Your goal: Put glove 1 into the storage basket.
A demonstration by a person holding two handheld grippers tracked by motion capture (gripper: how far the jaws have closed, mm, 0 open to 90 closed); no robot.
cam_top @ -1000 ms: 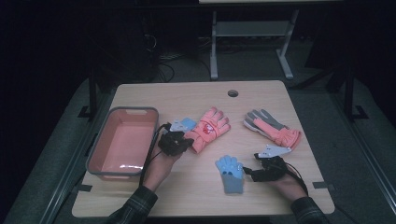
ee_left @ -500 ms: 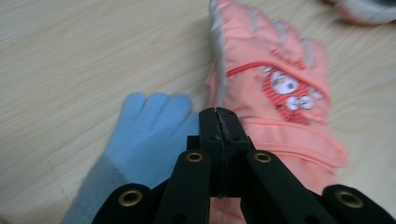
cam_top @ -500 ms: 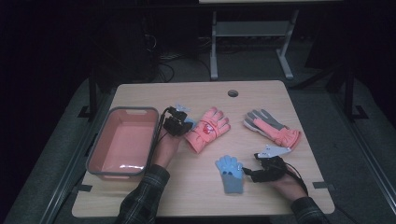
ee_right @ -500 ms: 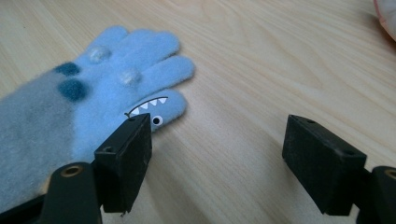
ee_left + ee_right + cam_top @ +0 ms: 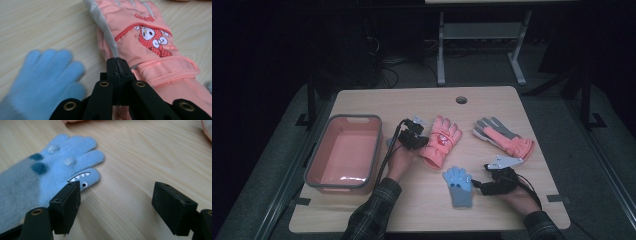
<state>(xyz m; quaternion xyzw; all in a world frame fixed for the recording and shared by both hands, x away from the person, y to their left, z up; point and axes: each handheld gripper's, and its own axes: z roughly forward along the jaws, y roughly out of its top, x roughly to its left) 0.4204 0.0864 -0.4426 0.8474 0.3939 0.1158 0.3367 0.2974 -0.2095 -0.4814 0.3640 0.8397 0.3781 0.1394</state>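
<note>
My left claw (image 5: 117,65) is clamped shut, empty, at the cuff edge of the pink glove (image 5: 440,141), which lies mid-tabletop (image 5: 422,210), fingers pointing far-right. My right claw (image 5: 116,202) gapes open just beside the blue glove (image 5: 458,184), whose fingers point far.

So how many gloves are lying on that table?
3: a pink glove in the middle beside the left gripper, a grey-and-pink glove at the right, and a blue glove near the front by the right gripper.

Three gloves (image 5: 441,141), one tray (image 5: 343,151)
</note>
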